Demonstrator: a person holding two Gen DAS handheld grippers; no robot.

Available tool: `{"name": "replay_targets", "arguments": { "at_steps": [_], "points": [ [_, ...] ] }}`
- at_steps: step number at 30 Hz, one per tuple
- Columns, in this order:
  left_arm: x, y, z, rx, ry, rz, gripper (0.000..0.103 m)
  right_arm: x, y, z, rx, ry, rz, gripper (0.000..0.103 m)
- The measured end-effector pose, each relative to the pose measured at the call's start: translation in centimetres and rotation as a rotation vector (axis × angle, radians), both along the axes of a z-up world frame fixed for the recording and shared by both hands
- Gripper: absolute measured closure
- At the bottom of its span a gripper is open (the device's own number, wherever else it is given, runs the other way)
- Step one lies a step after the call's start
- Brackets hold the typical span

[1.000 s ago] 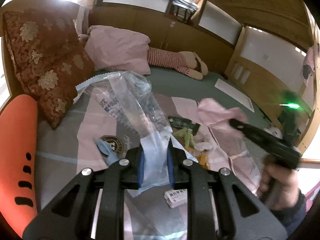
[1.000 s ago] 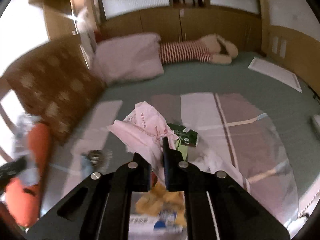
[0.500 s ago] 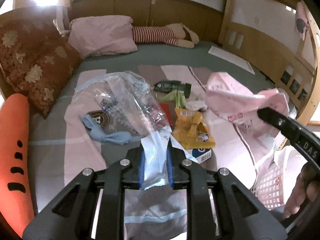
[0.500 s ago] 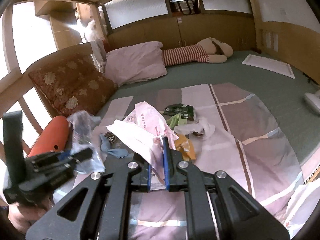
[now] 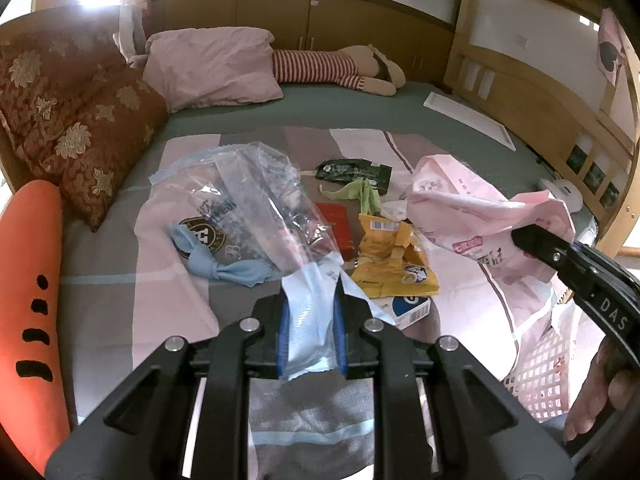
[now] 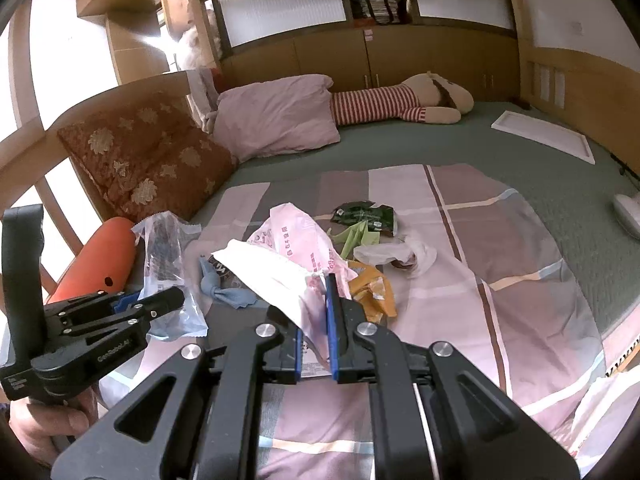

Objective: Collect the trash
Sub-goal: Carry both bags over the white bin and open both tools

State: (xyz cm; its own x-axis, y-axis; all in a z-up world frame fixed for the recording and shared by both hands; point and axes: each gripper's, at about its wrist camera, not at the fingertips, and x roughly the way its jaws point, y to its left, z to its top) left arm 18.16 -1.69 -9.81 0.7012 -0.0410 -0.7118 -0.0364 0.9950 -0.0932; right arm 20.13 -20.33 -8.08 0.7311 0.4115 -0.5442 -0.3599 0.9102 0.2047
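Trash lay strewn on the quilt (image 5: 168, 308): yellow wrapper (image 5: 394, 264), green packet (image 5: 354, 170), blue cloth (image 5: 224, 266). Left gripper (image 5: 310, 320) pinched a clear bag (image 5: 260, 200); right gripper (image 6: 314, 332) pinched a pink bag (image 6: 296, 248), both held above the pile.

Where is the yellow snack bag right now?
The yellow snack bag lies crumpled on the striped blanket, mid-frame in the left wrist view, between the blue cloth and the pink bag.

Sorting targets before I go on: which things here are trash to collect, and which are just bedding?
Trash:
clear plastic bag
pink plastic bag
yellow wrapper
dark green packet
white bag

Lying about:
pink pillow
patterned cushion
striped plush toy
orange bolster
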Motion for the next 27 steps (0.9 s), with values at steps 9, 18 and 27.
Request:
{"name": "replay_targets", "arguments": {
  "at_steps": [9,18,27],
  "points": [
    [0.3,-0.3,-0.1,-0.007,0.002,-0.005,0.085,-0.4,-0.7,0.5,0.016,-0.019,-0.020,0.093],
    [-0.2,-7.5,0.7,-0.037,-0.042,-0.274,0.085,-10.2,-15.1,1.0,0.066,-0.075,-0.271,0.093],
    [-3.7,-22.4,2.8,-0.014,-0.055,-0.707,0.085,-17.1,-28.6,-6.1,0.025,0.105,-0.617,0.040]
  ]
}}
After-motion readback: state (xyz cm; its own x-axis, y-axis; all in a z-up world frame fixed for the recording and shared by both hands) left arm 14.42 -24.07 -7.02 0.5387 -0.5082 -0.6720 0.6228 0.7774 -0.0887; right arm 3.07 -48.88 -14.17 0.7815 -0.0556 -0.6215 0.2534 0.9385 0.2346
